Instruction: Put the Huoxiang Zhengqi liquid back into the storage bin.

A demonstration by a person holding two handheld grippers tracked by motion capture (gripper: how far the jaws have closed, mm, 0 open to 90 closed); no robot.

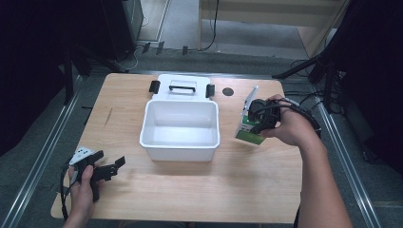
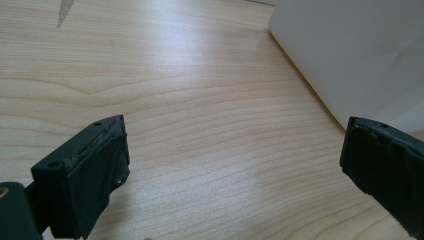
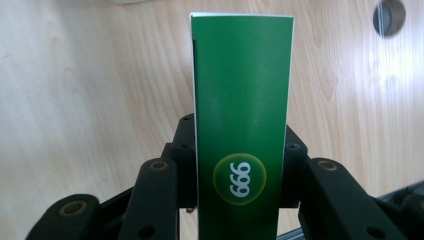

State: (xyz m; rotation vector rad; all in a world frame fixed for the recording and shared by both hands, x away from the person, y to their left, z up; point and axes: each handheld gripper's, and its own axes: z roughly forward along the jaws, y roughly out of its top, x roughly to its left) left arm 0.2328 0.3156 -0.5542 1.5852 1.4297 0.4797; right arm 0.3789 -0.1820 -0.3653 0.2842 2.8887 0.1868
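We hold the right gripper (image 1: 254, 118) near the bench's right edge, its jaws clamped on the two long sides of a green carton (image 3: 242, 125). The right gripper view shows the black pads pressing the box from both sides, low on its length, so most of the carton juts out past the fingertips. In the high view the carton (image 1: 248, 127) tilts, its green-and-white lower end just above the wood and a white flap leaning toward the far edge. We judge that it is gripped across its narrow width because that is the span the jaws can close on firmly, and that it is off the bench, ready to be carried to the white bin (image 1: 180, 142) standing open in the middle of the bench, just to the carton's left.

On the carton's green face we read "999" in white inside a yellow-green disc; it appears upside down to the gripper camera. No other writing is legible.

The bin's lid (image 1: 182, 87), with a black handle and two black latches, lies flat behind it toward the far edge, leaving the mouth clear for loading. A small dark round spot (image 1: 228, 91) sits in the wood beside the lid.

Our left gripper (image 1: 107, 167) waits near the bench's near left corner with its jaws wide apart and nothing between them; in its own view the bin's white wall (image 2: 350, 55) stands close ahead.
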